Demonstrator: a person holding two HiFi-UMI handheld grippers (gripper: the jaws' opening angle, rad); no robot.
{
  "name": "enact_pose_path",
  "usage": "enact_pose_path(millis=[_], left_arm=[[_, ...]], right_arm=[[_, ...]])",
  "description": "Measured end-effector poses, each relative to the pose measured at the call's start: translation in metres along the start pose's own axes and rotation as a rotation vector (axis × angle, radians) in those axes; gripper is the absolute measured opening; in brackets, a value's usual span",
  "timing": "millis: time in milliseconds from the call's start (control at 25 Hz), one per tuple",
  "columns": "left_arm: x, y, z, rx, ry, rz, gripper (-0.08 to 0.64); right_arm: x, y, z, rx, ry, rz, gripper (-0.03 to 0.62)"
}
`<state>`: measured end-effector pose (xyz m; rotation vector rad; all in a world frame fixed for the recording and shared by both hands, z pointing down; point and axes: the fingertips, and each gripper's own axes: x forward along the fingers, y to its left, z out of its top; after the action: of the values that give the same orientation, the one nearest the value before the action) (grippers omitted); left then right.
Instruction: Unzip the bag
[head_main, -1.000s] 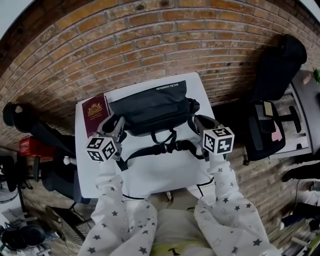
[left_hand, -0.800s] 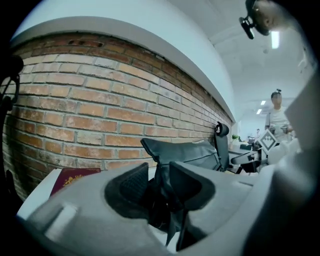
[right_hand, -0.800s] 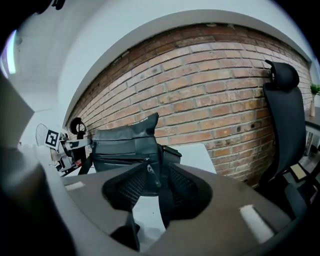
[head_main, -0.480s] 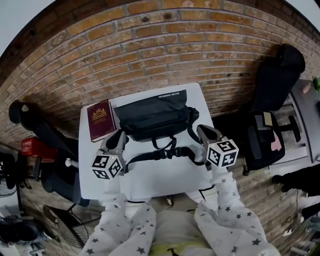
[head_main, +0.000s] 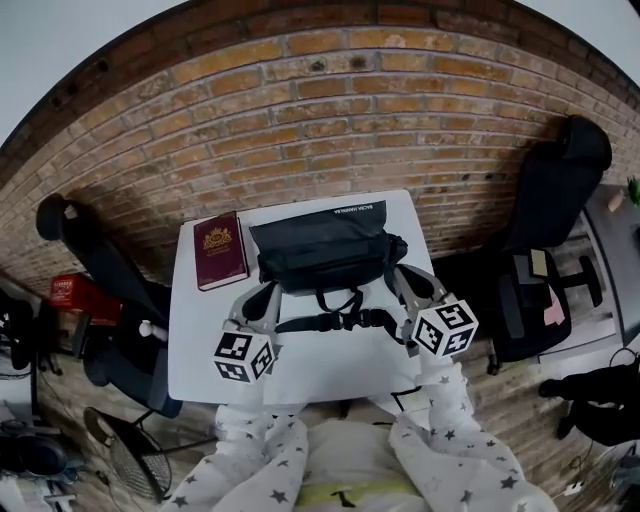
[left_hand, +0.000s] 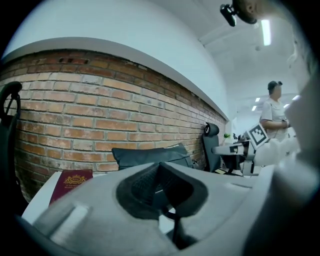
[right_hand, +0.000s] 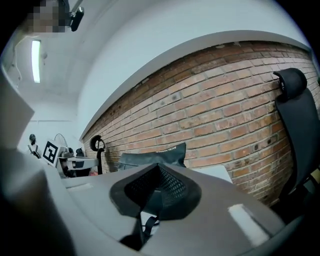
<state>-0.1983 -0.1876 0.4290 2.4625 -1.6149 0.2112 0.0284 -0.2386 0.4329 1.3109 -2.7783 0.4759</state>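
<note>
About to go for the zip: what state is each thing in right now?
Bag: lying flat on the table, looks closed; zip too small to tell.
Booklet: closed, flat, beside the bag.
Strap: loose on the table in front of the bag.
Left gripper: shut, empty.
Right gripper: jaws closing, nearly together, nothing between them.
</note>
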Motion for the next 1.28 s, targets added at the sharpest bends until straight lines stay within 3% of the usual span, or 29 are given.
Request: enact_pose_path(millis=[320,560,720,1280], left_arm=[[-0.019,0.000,0.030,0.024,-0.066,0.020,-0.002],[-0.032,0.004,0.040,-0.015,-0.110,0.037,-0.002],[-0.037,0.006,0.055,0.011,-0.143,0.061,-0.002],[-0.048,0.013,0.070,0.078,-0.173,0.112,-0.002]], right_arm=[[-0.012,0.017,0.029,-0.002,-0.105,0.013,0.008],[-0.022,0.022,0.060,-0.008,-0.193,-0.001,0.008],[-0.030,0.022,0.075,-0.008,-0.235,-0.013,0.008],[-0.042,0.024,0.080,-0.012,-0.266,-0.052,0.008]])
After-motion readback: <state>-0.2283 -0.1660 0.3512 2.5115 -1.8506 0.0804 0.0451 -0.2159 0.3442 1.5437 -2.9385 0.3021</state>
